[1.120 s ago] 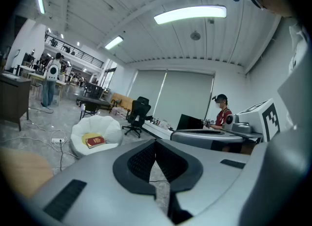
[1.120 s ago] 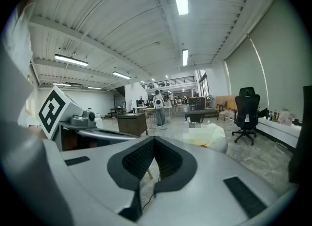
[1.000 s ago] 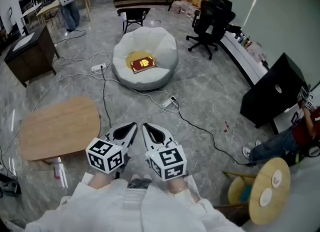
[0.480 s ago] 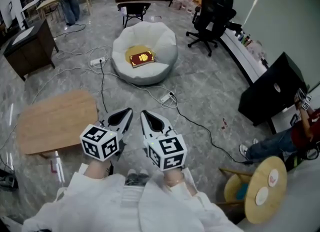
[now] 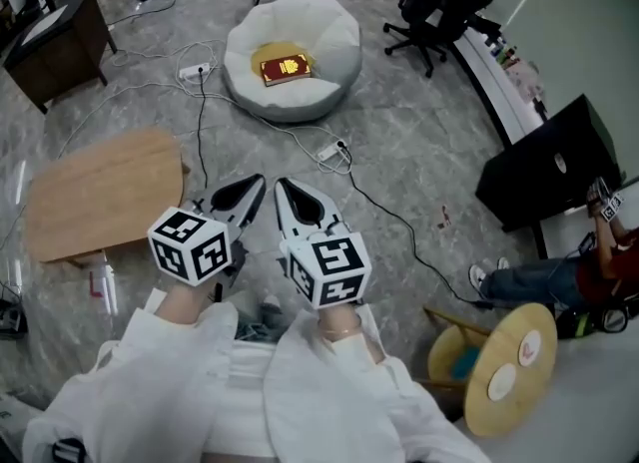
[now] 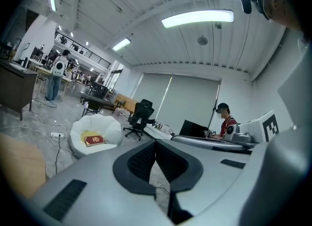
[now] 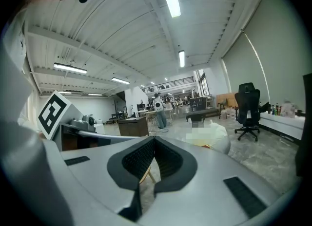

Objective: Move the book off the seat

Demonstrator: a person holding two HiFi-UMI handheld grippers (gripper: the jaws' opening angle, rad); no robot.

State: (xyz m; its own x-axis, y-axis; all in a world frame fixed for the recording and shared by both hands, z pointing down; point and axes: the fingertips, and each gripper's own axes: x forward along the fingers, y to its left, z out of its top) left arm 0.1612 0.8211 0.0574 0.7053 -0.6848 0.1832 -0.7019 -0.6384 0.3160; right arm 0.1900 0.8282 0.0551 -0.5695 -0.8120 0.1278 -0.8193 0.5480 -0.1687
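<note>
- Book-to-jaws relation: the red hardcover book with a gold emblem (image 5: 286, 69) lies well apart from both grippers, almost straight ahead across the grey marble floor (image 5: 399, 167).
- It sits on a yellow cushion patch in the hollow of the round white beanbag seat (image 5: 334, 42), cover up and flat.
- Its long axis runs roughly across the head view, slightly tilted.
- Left gripper (image 5: 250, 190) and right gripper (image 5: 290, 195) are held side by side close to the body with their tips angled toward each other. Neither looks clearly nearer to the book.
- Left gripper view: jaws of the left gripper (image 6: 156, 144) are pressed together with nothing between them. The book (image 6: 93, 140) shows left of them, far off on the beanbag seat (image 6: 113, 128).
- Right gripper view: jaws of the right gripper (image 7: 155, 144) are also pressed together and empty. The beanbag seat (image 7: 223, 141) shows to their right, but the book itself can't be made out there.
- A light wooden low bench (image 5: 100, 192) stands to the left, and black cables (image 5: 394, 222) trail over the floor between the person and the seat.
- Judgement: this is the approach stage, and the book is not yet reached. The next move needs a walk-up, jaws spread, then a grip on one edge of the book.
</note>
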